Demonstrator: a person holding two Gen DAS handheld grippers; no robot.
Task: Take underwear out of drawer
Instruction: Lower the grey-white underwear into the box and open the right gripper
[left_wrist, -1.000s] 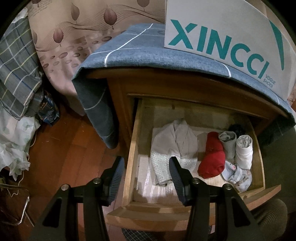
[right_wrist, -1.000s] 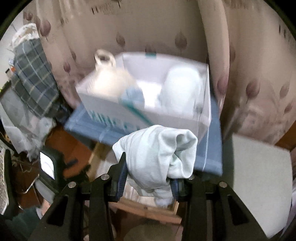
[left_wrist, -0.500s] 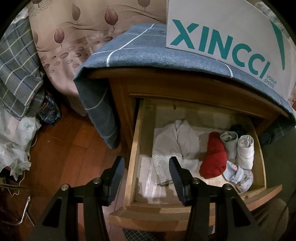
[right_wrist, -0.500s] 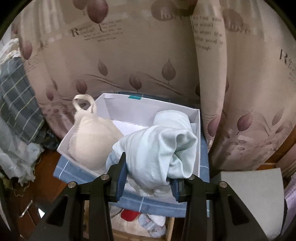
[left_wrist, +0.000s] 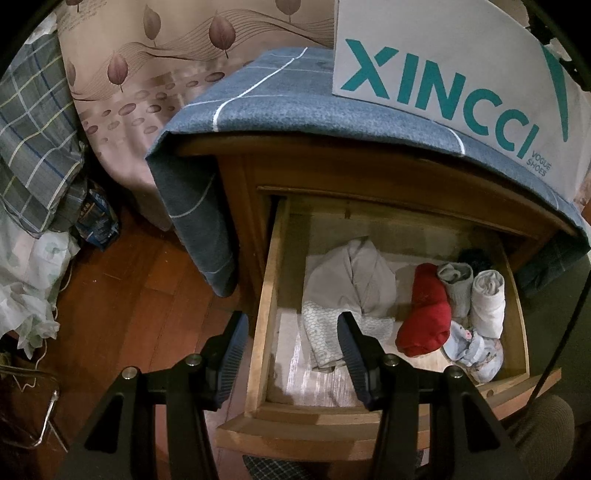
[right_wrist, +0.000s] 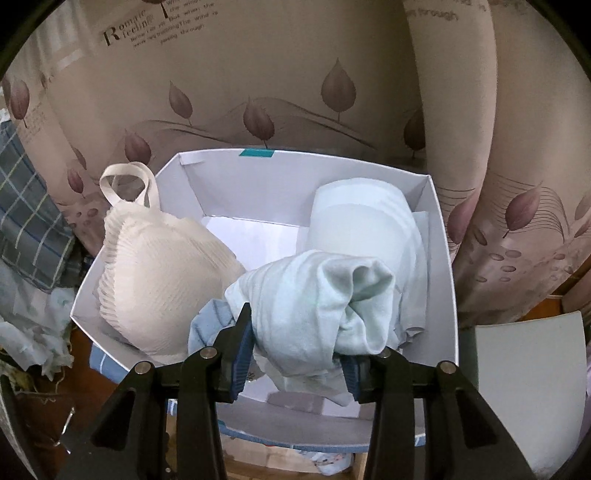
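The wooden drawer (left_wrist: 264, 295) stands pulled out, holding a grey garment (left_wrist: 354, 280), a red roll (left_wrist: 424, 314), two pale rolls (left_wrist: 487, 302) and a patterned piece (left_wrist: 472, 350). My left gripper (left_wrist: 291, 319) hangs open and empty over the drawer's left wall. My right gripper (right_wrist: 297, 332) has a bunched pale green underwear (right_wrist: 306, 295) between its pads. Its jaws are opening, with the cloth still touching both sides. It hangs over the white shoebox (right_wrist: 443, 258), which holds a cream bra (right_wrist: 159, 273) and a folded pale green garment (right_wrist: 362, 221).
The shoebox (left_wrist: 443, 74) sits on a blue cloth (left_wrist: 277, 92) draped over the nightstand. Leaf-print curtains (right_wrist: 295, 74) hang close behind. Plaid fabric (left_wrist: 33, 129) and clutter lie on the wooden floor (left_wrist: 129, 288) to the left. A white panel (right_wrist: 528, 387) stands at right.
My right gripper carried the pale green underwear forward and lower, from beside the box to over its inside. The left gripper stayed where it was.
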